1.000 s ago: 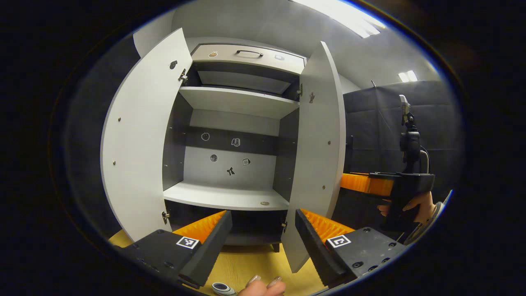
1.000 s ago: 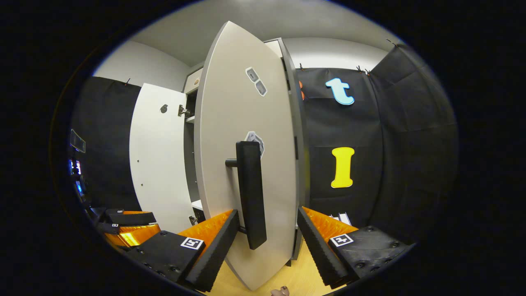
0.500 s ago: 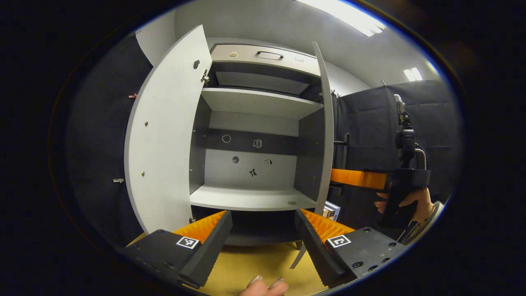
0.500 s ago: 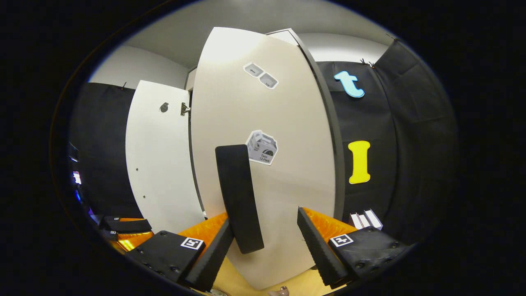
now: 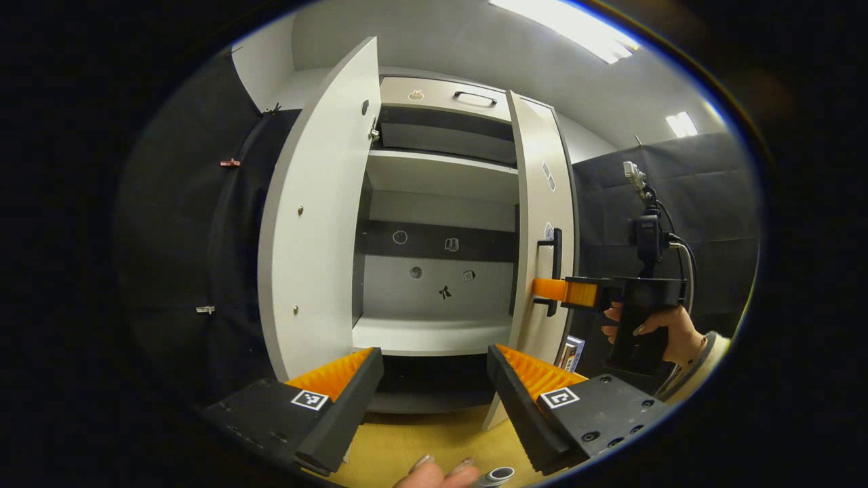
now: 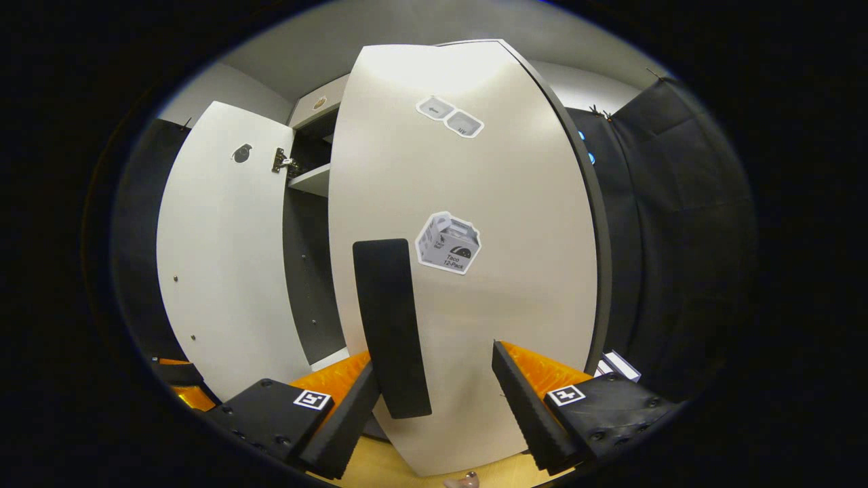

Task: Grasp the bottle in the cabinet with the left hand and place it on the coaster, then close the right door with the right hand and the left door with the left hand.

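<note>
One cabinet (image 5: 441,176), two doors (image 5: 319,224) (image 5: 542,224), two hand-held grippers (image 5: 434,400) (image 6: 434,407)

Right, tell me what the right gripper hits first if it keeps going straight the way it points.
Most likely the right door: its face lies directly ahead between the open fingers of the right gripper, with the black handle just left of centre. Depth is hard to judge.

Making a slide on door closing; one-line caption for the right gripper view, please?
Open right gripper against the nearly shut right door beside its black handle; left door open.
</note>
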{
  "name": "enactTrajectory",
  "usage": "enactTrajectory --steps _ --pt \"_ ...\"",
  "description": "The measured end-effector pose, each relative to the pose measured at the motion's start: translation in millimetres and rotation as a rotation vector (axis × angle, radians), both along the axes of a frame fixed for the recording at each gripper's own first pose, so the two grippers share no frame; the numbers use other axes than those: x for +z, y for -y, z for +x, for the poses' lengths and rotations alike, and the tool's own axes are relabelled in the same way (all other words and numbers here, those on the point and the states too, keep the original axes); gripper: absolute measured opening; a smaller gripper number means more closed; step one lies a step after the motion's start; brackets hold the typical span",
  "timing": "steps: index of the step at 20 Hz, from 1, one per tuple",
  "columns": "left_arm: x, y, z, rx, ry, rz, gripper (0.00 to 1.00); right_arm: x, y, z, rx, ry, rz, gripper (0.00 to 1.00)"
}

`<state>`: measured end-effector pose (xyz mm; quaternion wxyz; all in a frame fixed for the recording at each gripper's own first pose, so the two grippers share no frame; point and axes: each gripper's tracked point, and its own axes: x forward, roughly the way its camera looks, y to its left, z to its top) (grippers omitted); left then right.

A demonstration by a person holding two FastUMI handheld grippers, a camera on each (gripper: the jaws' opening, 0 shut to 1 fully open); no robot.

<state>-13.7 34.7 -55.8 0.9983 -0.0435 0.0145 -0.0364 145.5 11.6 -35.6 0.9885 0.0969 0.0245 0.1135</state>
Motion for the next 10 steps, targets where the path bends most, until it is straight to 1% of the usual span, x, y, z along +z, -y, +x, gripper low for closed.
enactTrajectory --steps 2,5,10 --pt "-2.1 -0.9 1.4 -0.026 -0.002 -0.006 0.97 -0.9 -4.7 9.6 -0.027 0.002 -0.001 0.99" --pt "-2.8 -1.9 3.1 -0.052 -0.002 -0.021 0.97 0.6 -11.5 22.4 -0.093 0.025 -0.039 0.99" --pt "-2.0 -7.4 2.0 -0.059 0.007 -0.041 0.97 -1.5 -17.4 40.8 -0.203 0.055 -0.106 0.98"
